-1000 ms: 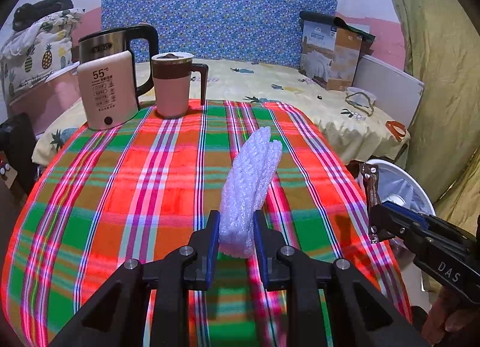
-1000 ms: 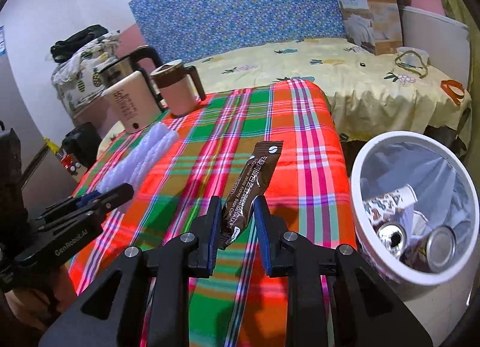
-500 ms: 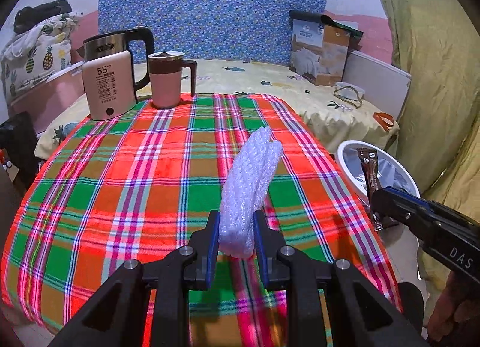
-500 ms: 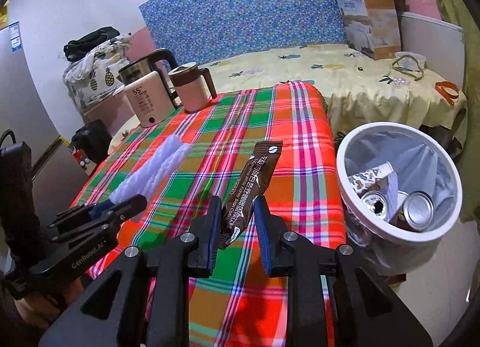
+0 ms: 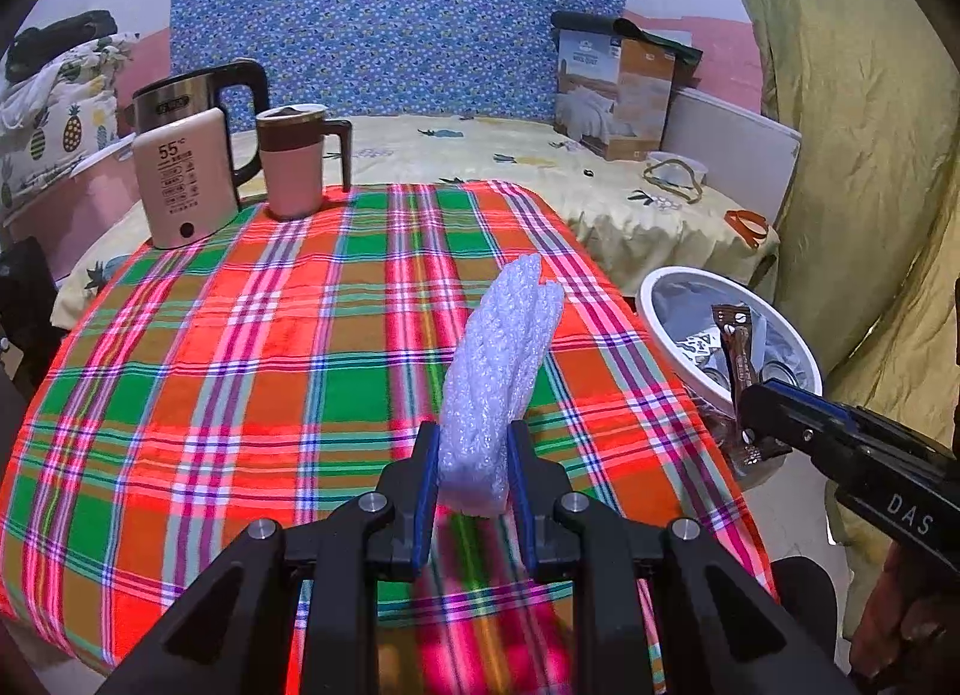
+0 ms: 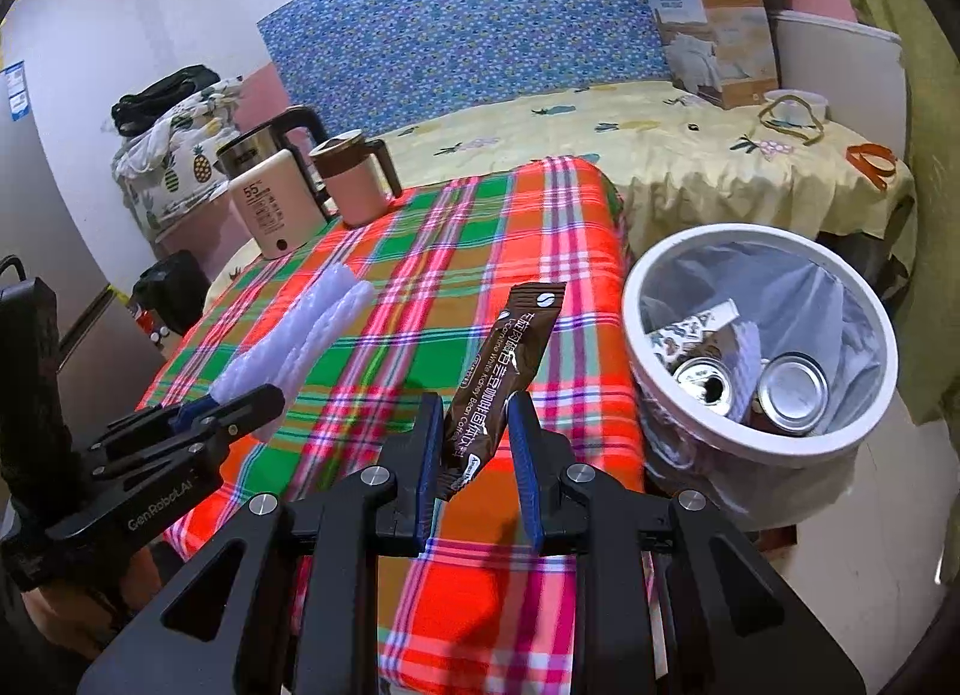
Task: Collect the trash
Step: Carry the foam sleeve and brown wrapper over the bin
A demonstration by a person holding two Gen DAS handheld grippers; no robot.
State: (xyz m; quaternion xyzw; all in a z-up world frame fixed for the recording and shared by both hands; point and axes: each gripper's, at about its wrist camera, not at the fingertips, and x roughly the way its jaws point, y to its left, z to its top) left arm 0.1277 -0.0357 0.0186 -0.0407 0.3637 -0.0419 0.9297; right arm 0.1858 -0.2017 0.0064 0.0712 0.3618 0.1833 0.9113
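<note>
White foam wrap (image 5: 498,371) and brown sachet (image 6: 504,371) each stand clamped between jaws.

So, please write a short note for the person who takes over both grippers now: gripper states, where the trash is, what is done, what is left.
Left gripper: shut on the white foam wrap, above the plaid table.
Right gripper: shut on the brown coffee sachet, near the table's edge beside the white bin.
Done: cans and paper already lie in the bin.
Left: drop the sachet, then the foam, into the bin.
The kettle and mug probably stay.
</note>
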